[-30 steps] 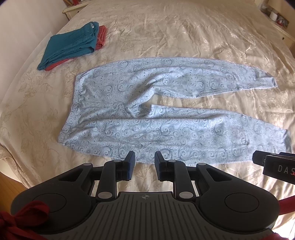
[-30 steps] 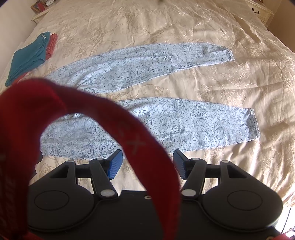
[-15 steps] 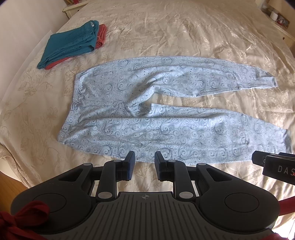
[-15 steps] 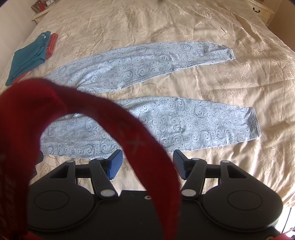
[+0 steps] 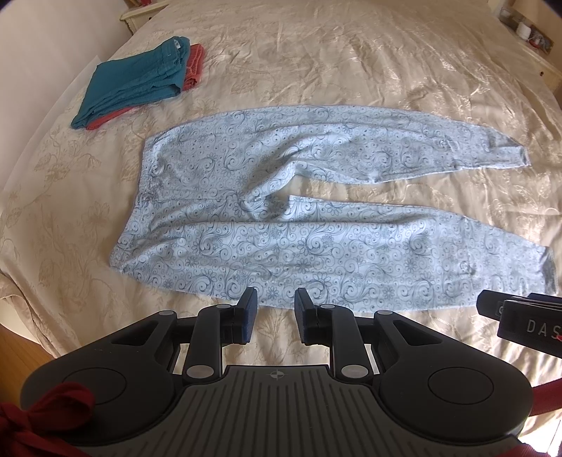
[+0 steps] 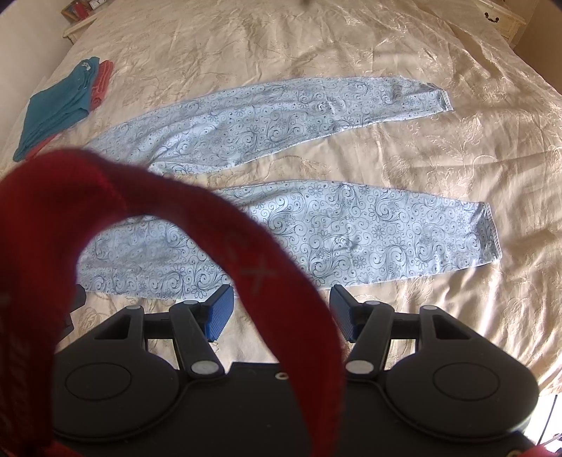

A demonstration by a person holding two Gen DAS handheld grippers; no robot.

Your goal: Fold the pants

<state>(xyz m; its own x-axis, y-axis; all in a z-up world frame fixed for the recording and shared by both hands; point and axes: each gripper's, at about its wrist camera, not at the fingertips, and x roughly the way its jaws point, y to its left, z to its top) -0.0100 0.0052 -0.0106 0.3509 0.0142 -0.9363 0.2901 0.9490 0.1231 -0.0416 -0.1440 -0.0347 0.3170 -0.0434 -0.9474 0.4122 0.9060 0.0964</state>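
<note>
Bedspread (image 5: 316, 63), cream satin with a leaf pattern, fills both views and carries everything else. On it the pants (image 5: 281, 218), pale blue with a dark swirl-and-flower print, lie flat and unfolded, waistband to the left and the two legs running rightward with a strip of bedspread between them. The left wrist view alone shows the waistband and whole seat; in the right wrist view a red strap (image 6: 196, 225) arcs blurred across the lens and hides that part, but both leg cuffs show clearly there. A folded teal garment (image 5: 137, 81) lies on a coral one (image 5: 193, 66) at the far left, well apart from the pants. A pale nightstand (image 6: 505, 17) stands past the bed's far right corner.

The left gripper (image 5: 275, 309) hangs just off the near edge of the closer leg, jaws a little apart with nothing between them. The right gripper (image 6: 281, 309) hovers off the same edge further along, jaws wide apart; the strap covers the gap, which seems empty.
</note>
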